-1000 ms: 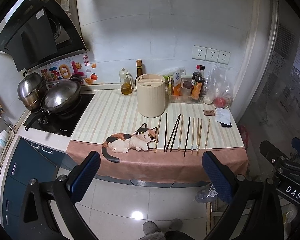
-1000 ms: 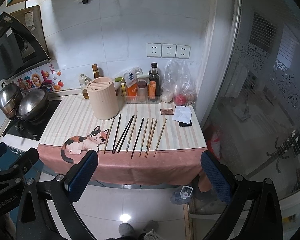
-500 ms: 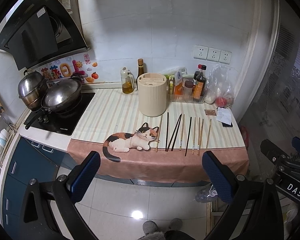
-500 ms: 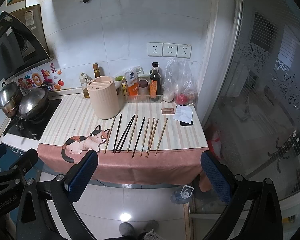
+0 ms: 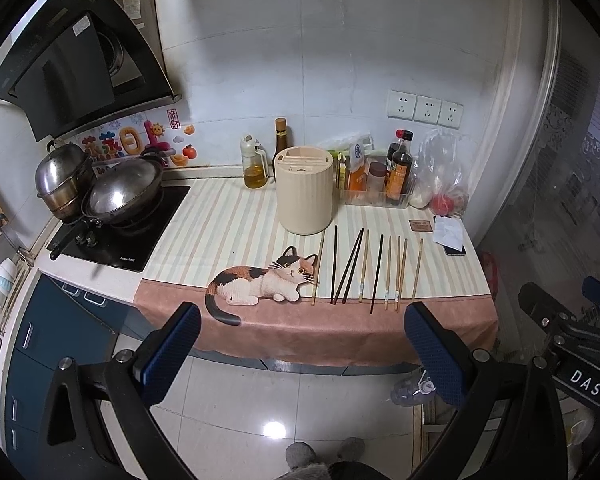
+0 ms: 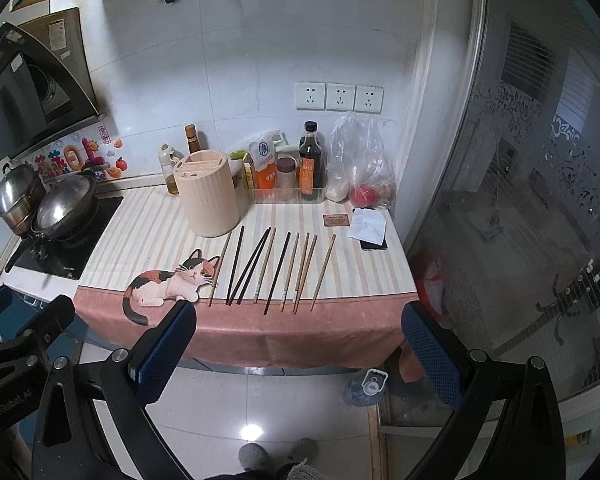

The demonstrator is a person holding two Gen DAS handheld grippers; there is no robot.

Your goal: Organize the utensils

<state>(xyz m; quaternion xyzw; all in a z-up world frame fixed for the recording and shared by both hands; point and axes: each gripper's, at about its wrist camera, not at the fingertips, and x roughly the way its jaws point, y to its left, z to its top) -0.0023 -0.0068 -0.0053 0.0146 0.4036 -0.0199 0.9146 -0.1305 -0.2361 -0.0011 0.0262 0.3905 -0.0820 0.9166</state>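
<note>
Both tools hang back from the counter over the floor tiles, the left gripper and the right gripper each with jaws spread wide and empty, a stance that seems to suit a first approach with nothing yet picked up. Just beyond the jaw tips, the chopsticks lie side by side on the striped cloth, handles toward the near edge, probably so that either tool can pinch one from the front. Farther ahead and slightly left of the row stands the cream holder, upright with slots on top, the likely place for them.
</note>
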